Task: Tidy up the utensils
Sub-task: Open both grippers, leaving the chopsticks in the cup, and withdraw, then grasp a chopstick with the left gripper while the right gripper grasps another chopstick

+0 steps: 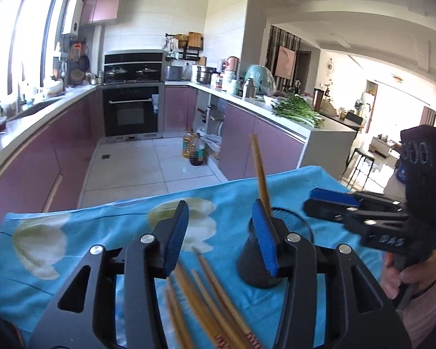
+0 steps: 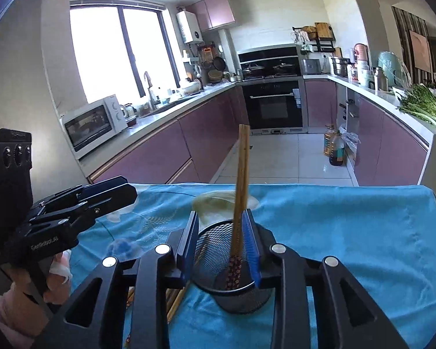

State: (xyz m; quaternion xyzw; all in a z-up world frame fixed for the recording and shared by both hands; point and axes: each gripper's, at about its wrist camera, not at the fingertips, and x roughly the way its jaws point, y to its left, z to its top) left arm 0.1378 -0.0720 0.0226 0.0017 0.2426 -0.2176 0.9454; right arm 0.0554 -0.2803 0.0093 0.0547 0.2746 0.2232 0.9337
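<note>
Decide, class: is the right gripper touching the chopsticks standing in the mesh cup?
Apart. The right wrist view shows the chopsticks standing free between the right gripper pads, gaps on both sides, inside the cup.

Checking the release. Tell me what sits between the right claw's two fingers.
In the right wrist view, two chopsticks stand between the right claw's blue fingers, their patterned ends down in the black mesh holder. The pads stand apart from them.

The right tongs (image 1: 328, 200), at the right of the left wrist view, bear white letters "DAS"; lettering on the left tongs (image 2: 113, 192) is too blurred to read.
</note>
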